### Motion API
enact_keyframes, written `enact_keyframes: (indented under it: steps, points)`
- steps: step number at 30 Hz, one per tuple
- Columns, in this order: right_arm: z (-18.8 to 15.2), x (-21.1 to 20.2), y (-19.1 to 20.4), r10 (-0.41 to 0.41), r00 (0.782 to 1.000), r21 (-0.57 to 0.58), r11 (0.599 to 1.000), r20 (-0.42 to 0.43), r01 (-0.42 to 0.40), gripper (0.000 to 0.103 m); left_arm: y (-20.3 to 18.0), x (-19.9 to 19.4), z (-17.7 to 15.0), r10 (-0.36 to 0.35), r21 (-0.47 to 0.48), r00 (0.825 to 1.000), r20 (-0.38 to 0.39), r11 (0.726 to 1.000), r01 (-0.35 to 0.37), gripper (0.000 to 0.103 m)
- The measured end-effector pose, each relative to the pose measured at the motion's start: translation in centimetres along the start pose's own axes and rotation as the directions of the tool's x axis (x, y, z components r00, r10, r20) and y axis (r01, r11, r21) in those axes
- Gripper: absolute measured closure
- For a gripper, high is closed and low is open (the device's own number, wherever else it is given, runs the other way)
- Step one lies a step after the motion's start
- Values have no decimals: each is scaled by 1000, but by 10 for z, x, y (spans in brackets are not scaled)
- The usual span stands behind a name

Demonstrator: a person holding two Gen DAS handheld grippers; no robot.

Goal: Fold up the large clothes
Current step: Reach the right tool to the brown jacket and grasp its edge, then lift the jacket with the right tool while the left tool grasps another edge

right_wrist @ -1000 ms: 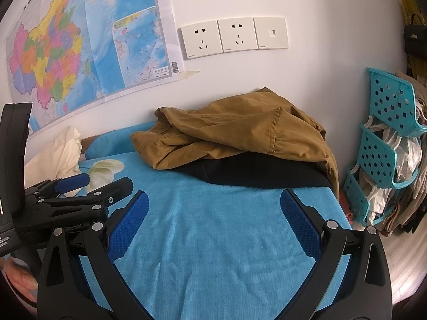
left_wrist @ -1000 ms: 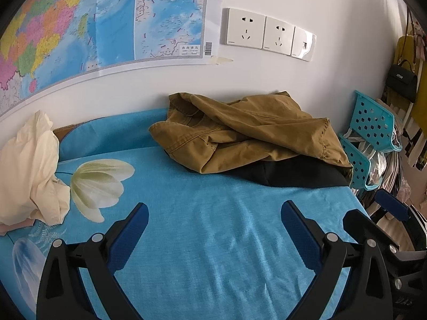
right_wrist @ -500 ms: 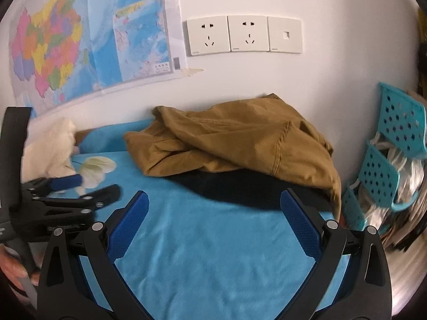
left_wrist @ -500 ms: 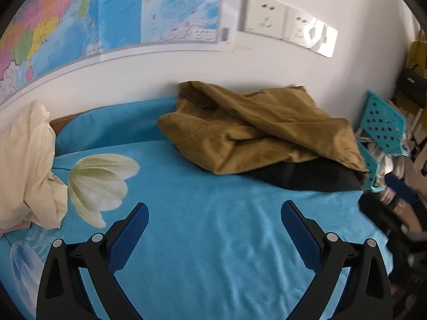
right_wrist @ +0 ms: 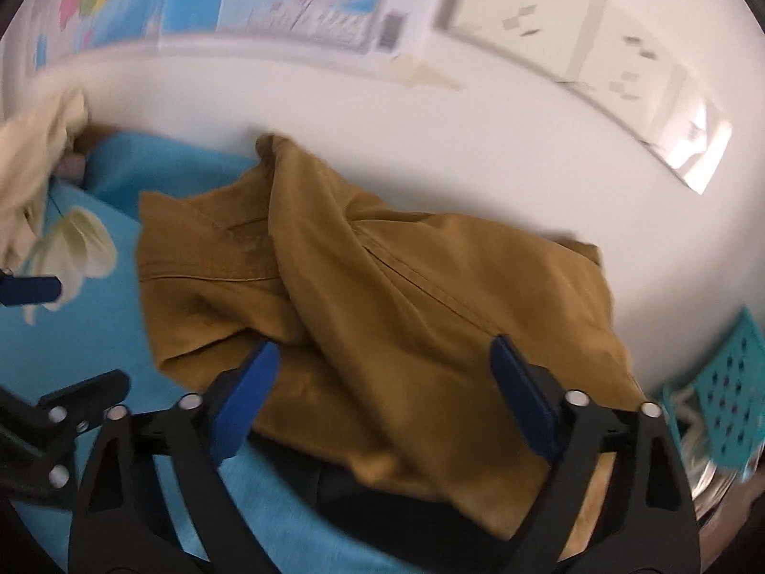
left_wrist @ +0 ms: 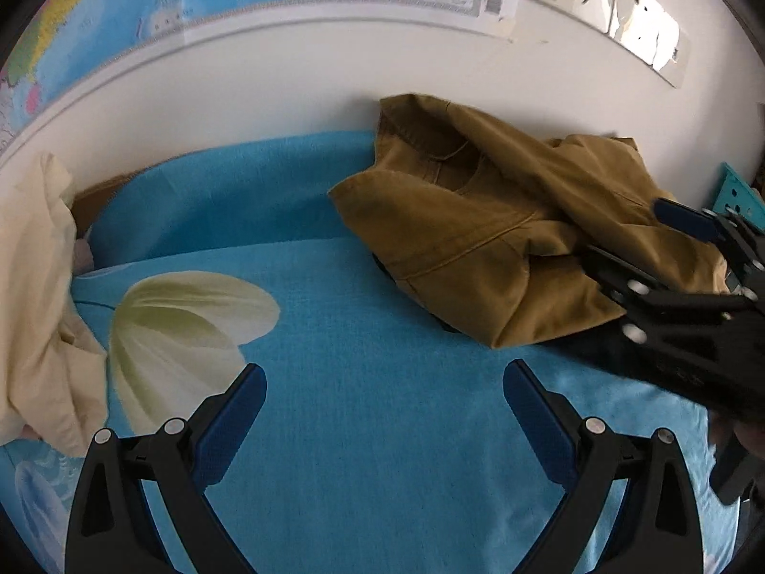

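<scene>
setting: a bed covered in a blue sheet (left_wrist: 382,454) printed with a pale flower (left_wrist: 181,325), pushed against a white wall (left_wrist: 287,91).
task garment: a mustard-brown jacket (right_wrist: 382,296) lies crumpled in a heap at the far right of the bed, its back edge against the wall, part of it resting on a black garment (right_wrist: 382,492) that shows beneath its near edge.
right gripper: the right gripper (right_wrist: 382,382) points down over the near part of the jacket; its blue-padded jaws are closing, with jacket cloth lying between and below them, and the pads do not yet appear to press on it. this view is blurred.
left gripper: the left gripper (left_wrist: 382,397) hangs over bare sheet, left of the jacket and well short of it; its jaws stand spread with nothing between them.
seen from the left: the right gripper's black frame and one blue finger (left_wrist: 683,217) reach across the jacket's right end.
other cloth: a cream fabric bundle (left_wrist: 33,296) sits at the left edge of the bed beside the flower print.
wall: a world map (left_wrist: 143,5) hangs at upper left, with white wall sockets (right_wrist: 564,33) to its right.
far right: a teal perforated basket (right_wrist: 731,392) stands beyond the bed's edge.
</scene>
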State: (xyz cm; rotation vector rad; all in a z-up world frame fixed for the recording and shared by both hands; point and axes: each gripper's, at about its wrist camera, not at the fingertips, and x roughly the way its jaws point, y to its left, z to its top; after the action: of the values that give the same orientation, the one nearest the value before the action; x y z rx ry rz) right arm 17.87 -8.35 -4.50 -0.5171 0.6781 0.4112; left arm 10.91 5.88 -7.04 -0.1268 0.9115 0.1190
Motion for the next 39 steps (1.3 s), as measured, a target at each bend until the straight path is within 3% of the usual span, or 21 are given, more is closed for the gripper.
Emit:
enact_keyframes:
  steps: [1, 3, 4, 5, 6, 8, 11, 13, 17, 18, 20, 21, 23, 27, 30, 35, 37, 39]
  points:
    - [2, 5, -4, 25, 1000, -12, 1000, -16, -25, 41, 1, 3, 1, 3, -3, 1000, -6, 1000, -3, 7]
    - [5, -3, -16, 107, 994, 11, 994, 5, -107, 75, 2, 7, 2, 0, -2, 1000, -8, 1000, 0, 7]
    - [6, -11, -22, 125, 992, 19, 992, 25, -126, 86, 3, 9, 2, -5, -2, 1000, -9, 1000, 5, 7]
    - [7, -21, -29, 118, 991, 33, 992, 57, -120, 88, 3, 10, 2, -10, -2, 1000, -10, 1000, 10, 7]
    - [9, -31, -35, 86, 993, 50, 995, 87, -91, 97, 4, 13, 3, -17, -4, 1000, -10, 1000, 17, 7]
    - [10, -42, -48, 119, 985, 110, 985, 125, -133, 96, 5, 17, 4, -21, -8, 999, -24, 1000, 21, 7]
    - [17, -32, -47, 131, 988, 103, 985, 82, -139, 86, 7, 26, 7, -44, -25, 998, -39, 999, 43, 7]
    - [23, -17, -29, 73, 995, 23, 997, 61, -75, 47, 8, 28, 9, -54, -30, 998, -34, 998, 53, 7]
    - [35, 12, -8, 41, 999, -82, 996, 19, -40, 43, 11, 29, 10, -67, -33, 997, -42, 997, 65, 7]
    - [39, 22, -6, 44, 999, -97, 994, -6, -45, 44, 12, 30, 11, -76, -38, 996, -42, 997, 74, 7]
    - [45, 24, -10, 88, 996, -86, 992, 0, -88, 82, 14, 32, 13, -90, -37, 995, -46, 995, 88, 7]
    - [50, 17, -17, 64, 998, -75, 995, 17, -63, 99, 15, 31, 12, -102, -31, 994, -44, 994, 100, 7]
    - [57, -10, -37, 83, 992, -6, 997, 99, -83, 99, 17, 30, 10, -124, -23, 992, -36, 992, 123, 7]
    - [69, -90, -89, 22, 957, 119, 991, 291, -59, 99, 16, 24, 8, -219, 11, 976, -9, 976, 220, 7]
    - [73, -125, -131, 13, 943, 216, 972, 333, -90, 99, 8, 16, 9, -280, 59, 960, 32, 959, 278, 7]
    - [44, -146, -163, 4, 928, 301, 945, 372, -125, 100, -9, 10, 30, -333, 91, 935, 121, 942, 323, 7]
    - [40, -151, -168, -9, 925, 317, 941, 379, -121, 100, -19, 9, 41, -376, 112, 916, 139, 925, 362, 23]
    - [38, -162, -175, -23, 925, 323, 940, 380, -109, 100, -37, 10, 53, -416, 167, 902, 116, 903, 395, 69]
